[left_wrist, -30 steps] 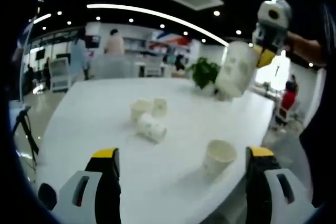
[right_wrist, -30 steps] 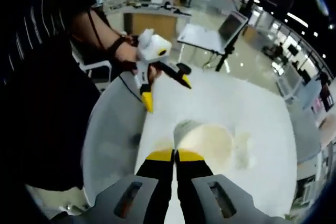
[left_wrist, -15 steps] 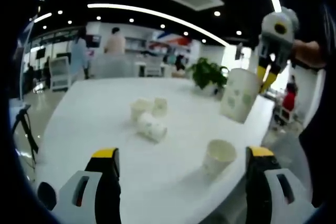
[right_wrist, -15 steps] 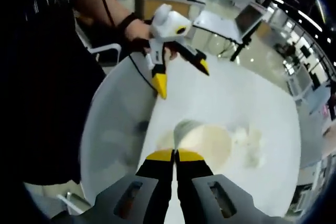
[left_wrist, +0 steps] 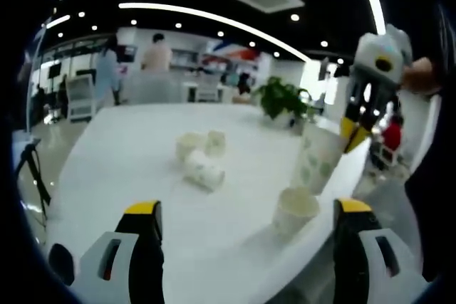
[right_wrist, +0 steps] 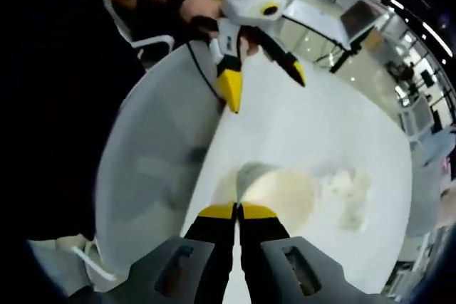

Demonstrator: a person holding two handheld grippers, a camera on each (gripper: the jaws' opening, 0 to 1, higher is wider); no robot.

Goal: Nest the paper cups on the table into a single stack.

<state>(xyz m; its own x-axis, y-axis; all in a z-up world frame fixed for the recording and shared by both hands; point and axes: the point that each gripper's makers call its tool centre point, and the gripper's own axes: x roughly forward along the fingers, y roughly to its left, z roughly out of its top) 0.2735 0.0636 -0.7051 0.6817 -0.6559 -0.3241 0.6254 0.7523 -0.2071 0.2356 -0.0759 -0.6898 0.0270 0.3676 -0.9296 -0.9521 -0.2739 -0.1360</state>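
Observation:
My right gripper (right_wrist: 239,211) is shut on the rim of a white paper cup with green dots (left_wrist: 315,164). The cup hangs tilted, just above and behind an upright empty cup (left_wrist: 298,211) near the table's front edge. In the left gripper view the right gripper (left_wrist: 349,133) comes down from the upper right. My left gripper (left_wrist: 247,208) is open wide with nothing between its jaws, low over the white table (left_wrist: 128,147). Farther back, two small cups (left_wrist: 189,144) (left_wrist: 216,142) stand together, and a third cup (left_wrist: 203,170) lies on its side in front of them.
A potted plant (left_wrist: 281,97) stands at the table's far side. People (left_wrist: 158,58) and chairs are in the room behind. In the right gripper view a hand holds the open left gripper (right_wrist: 263,82) above the table edge (right_wrist: 153,147), with a dark-clothed body to the left.
The right gripper has brought the dotted cup down and turned it more upright, from high at the upper right to just over the upright cup. The left gripper has stayed open.

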